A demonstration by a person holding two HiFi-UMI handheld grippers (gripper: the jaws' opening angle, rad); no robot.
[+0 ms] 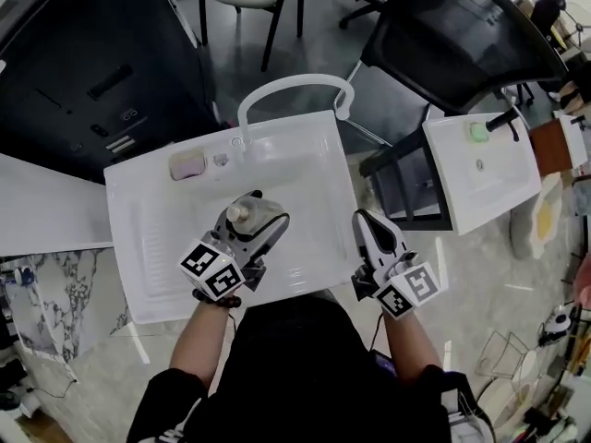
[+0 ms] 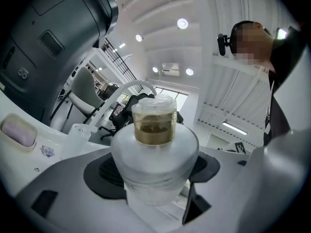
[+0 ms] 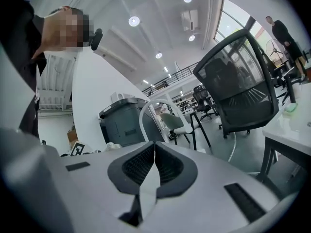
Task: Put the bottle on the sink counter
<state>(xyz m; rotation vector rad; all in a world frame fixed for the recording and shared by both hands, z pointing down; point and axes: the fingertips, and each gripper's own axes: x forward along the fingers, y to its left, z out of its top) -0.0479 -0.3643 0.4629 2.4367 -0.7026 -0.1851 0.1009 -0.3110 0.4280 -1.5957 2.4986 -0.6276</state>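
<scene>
A frosted bottle [image 1: 244, 213] with a gold collar and a clear cap sits between the jaws of my left gripper [image 1: 257, 214], which is shut on its body. It hangs over the basin of the white sink [image 1: 319, 146], neck pointing toward the faucet [image 1: 294, 86]. In the left gripper view the bottle [image 2: 154, 149] fills the space between the dark pads [image 2: 99, 171]. My right gripper [image 1: 364, 220] is at the sink's right edge, shut with nothing in it. Its pads [image 3: 138, 166] meet in the right gripper view.
A pink soap [image 1: 186, 164] lies on the sink's back ledge at the left. A dark bin [image 1: 92, 72] stands behind the sink. At the right are a black office chair [image 1: 462, 35] and a second white sink [image 1: 480, 178]. A marble surface [image 1: 55, 293] lies at the left.
</scene>
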